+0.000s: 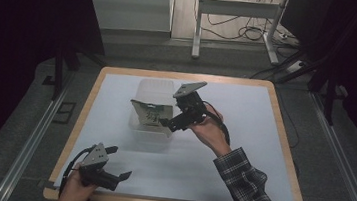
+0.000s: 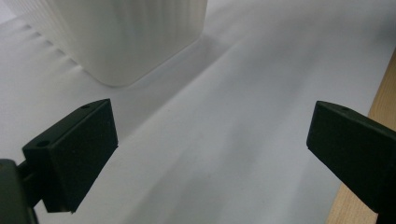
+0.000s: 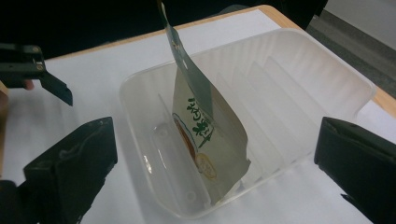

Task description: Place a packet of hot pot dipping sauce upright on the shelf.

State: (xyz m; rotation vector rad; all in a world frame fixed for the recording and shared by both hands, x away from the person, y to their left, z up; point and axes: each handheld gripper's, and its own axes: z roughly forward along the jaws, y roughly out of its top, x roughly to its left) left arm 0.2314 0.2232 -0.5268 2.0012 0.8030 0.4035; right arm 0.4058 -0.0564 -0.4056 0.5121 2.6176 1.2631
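Left gripper (image 1: 118, 163), nearest, jaws wide, empty. Ahead of the right gripper (image 3: 210, 154), also wide, a light, floppy pouch (image 3: 201, 140) stands in a tub (image 3: 299, 93); likely best pinched at its top edge.

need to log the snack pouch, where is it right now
The pouch stands on edge inside the clear plastic tub at mid-table in the high view, leaning on a wall, just ahead of the open right gripper.

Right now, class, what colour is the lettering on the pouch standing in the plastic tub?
Green, on the pale pouch; the right gripper view shows it best.
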